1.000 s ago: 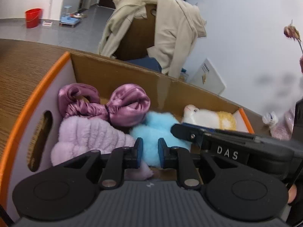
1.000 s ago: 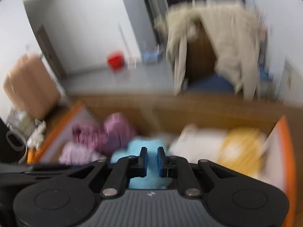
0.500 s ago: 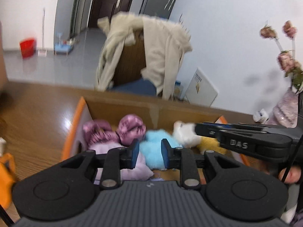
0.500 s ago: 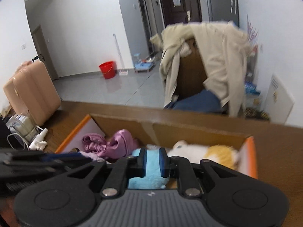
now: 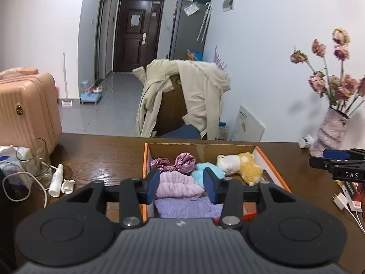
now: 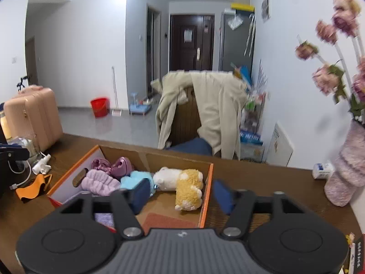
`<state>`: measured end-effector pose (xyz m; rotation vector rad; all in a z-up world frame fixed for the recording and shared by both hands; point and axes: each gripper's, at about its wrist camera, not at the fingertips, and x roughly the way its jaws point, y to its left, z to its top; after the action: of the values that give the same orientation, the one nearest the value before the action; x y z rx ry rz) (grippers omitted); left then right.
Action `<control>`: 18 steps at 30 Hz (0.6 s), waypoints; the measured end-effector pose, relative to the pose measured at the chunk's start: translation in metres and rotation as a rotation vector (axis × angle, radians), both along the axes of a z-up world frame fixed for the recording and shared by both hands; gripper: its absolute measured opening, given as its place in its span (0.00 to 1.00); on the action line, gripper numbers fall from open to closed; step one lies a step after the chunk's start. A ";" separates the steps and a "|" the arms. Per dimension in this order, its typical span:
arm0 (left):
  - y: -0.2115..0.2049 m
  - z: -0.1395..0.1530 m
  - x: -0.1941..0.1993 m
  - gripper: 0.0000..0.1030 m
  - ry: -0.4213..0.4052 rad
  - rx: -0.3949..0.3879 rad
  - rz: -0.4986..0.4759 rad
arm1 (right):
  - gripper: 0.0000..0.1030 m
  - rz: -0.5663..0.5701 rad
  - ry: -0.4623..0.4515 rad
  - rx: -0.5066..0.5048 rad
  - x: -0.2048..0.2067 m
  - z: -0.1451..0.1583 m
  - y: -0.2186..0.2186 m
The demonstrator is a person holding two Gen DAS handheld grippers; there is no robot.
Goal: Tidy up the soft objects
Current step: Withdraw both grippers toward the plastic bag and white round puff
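Jaws apart beside "DAS"-marked right gripper (image 5: 328,157)

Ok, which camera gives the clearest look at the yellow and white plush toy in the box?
The right wrist view: the plush toy lies whole and unblocked in the box. In the left wrist view it sits farther off and smaller, though also unobstructed.

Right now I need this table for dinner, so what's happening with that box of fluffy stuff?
A person is sorting soft things into the orange-edged cardboard box. The white-and-yellow plush toy, blue fluffy item, lilac headband and purple satin scrunchies already lie inside. The left tool and right tool are above the box, jaws just opened, and hold nothing. The sorting looks nearly done.
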<state>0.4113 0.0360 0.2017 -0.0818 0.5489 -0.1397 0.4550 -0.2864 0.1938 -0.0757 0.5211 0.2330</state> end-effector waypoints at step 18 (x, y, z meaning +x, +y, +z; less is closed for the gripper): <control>0.009 -0.091 -0.211 1.00 -0.319 0.139 0.078 | 0.95 0.033 -0.285 0.054 -0.220 -0.071 0.028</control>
<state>0.2005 0.0445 0.1103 0.0537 0.2358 -0.0364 0.2348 -0.2582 0.1231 -0.0639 0.2299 0.2632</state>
